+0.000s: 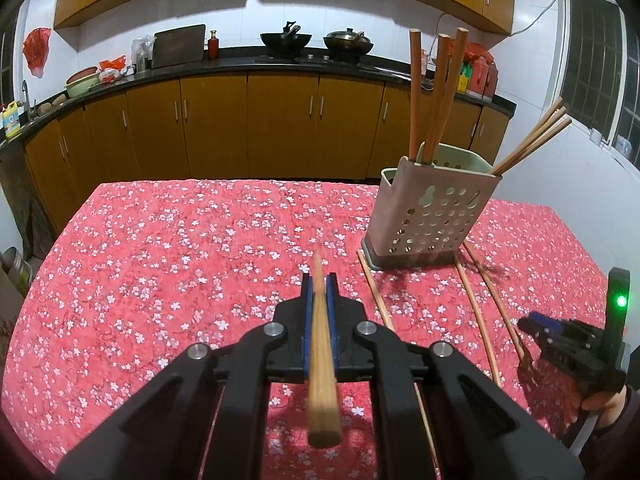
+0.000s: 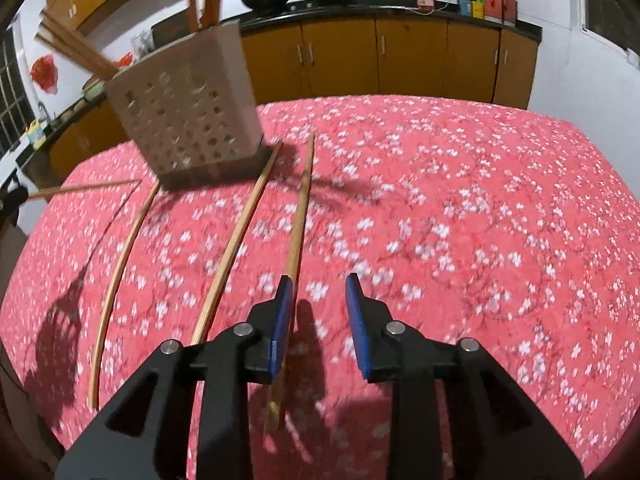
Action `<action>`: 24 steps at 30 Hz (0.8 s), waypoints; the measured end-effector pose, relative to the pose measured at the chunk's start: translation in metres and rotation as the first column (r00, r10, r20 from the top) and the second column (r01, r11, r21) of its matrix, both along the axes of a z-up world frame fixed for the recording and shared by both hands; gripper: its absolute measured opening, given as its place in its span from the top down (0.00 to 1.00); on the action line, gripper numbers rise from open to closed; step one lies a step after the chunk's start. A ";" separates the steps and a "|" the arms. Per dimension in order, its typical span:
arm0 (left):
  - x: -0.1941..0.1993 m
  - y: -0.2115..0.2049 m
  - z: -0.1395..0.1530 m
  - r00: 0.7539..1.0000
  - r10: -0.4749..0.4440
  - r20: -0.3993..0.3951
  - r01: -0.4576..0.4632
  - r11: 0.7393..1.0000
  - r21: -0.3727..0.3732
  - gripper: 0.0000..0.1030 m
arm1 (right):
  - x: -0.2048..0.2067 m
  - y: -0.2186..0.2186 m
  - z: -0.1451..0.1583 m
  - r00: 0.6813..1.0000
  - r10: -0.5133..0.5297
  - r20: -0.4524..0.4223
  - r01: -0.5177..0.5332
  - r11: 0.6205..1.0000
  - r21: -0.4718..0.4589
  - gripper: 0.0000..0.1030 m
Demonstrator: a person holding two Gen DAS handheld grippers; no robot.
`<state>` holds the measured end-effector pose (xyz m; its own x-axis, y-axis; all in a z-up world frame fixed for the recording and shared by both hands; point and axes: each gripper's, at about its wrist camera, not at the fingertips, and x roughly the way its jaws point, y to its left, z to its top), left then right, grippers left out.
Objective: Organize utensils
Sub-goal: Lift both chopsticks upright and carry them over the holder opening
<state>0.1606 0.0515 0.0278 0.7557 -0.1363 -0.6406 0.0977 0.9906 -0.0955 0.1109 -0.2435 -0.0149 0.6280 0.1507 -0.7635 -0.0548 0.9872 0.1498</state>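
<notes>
My left gripper (image 1: 319,282) is shut on a wooden chopstick (image 1: 320,344) that runs along its fingers, held above the table. A beige perforated utensil holder (image 1: 430,212) stands on the table at the right with several chopsticks (image 1: 438,92) upright in it; it also shows in the right wrist view (image 2: 184,108). Three loose chopsticks lie on the cloth in front of it (image 2: 236,248). My right gripper (image 2: 318,288) is open, low over the cloth, its left pad beside the rightmost loose chopstick (image 2: 298,236). The right gripper also shows in the left wrist view (image 1: 538,326).
The table wears a red floral cloth (image 1: 180,260). Behind it runs a kitchen counter (image 1: 240,60) with woks, bottles and a cutting board, over brown cabinets. A window (image 1: 592,68) is at the right.
</notes>
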 end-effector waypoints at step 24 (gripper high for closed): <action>-0.020 0.000 0.031 0.996 0.002 0.089 0.001 1.000 -0.027 0.92 | -0.026 -0.028 0.094 0.947 -0.098 0.308 0.089 0.995 0.042 0.93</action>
